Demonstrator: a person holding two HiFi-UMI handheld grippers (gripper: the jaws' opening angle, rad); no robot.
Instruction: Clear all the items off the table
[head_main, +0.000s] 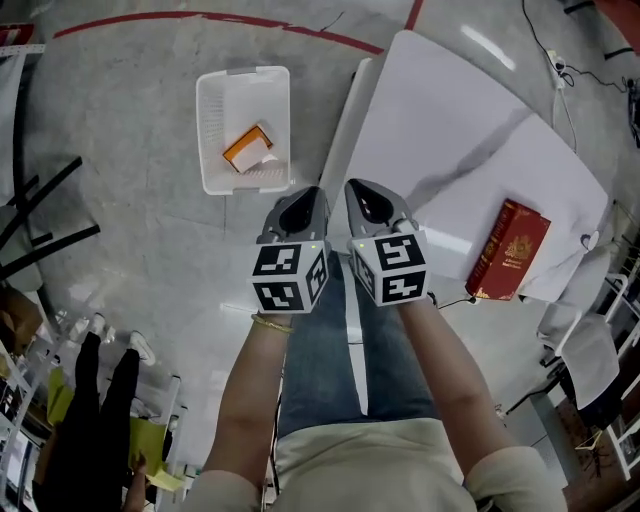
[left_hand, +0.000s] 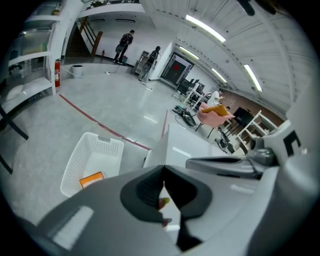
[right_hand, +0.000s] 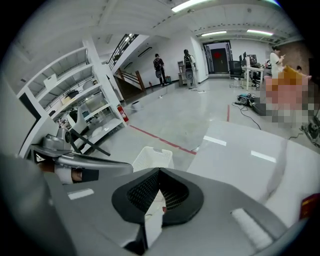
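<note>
A red book (head_main: 508, 250) lies near the right edge of the white table (head_main: 440, 120); its corner also shows in the right gripper view (right_hand: 309, 206). On the floor left of the table stands a white basket (head_main: 215, 130) holding an orange box (head_main: 248, 147). My left gripper (head_main: 305, 195) and right gripper (head_main: 360, 190) hang side by side in mid-air, between the basket and the table's near corner. Both are shut with nothing in them. The left gripper view looks over its shut jaws at the basket (left_hand: 92, 155) and the orange box (left_hand: 91, 179).
A red line (head_main: 210, 20) runs across the grey floor beyond the basket. Black chair legs (head_main: 40, 220) stand at the left, and a person in black (head_main: 100, 420) stands at the lower left. Chairs and cables crowd the table's right side (head_main: 590, 360).
</note>
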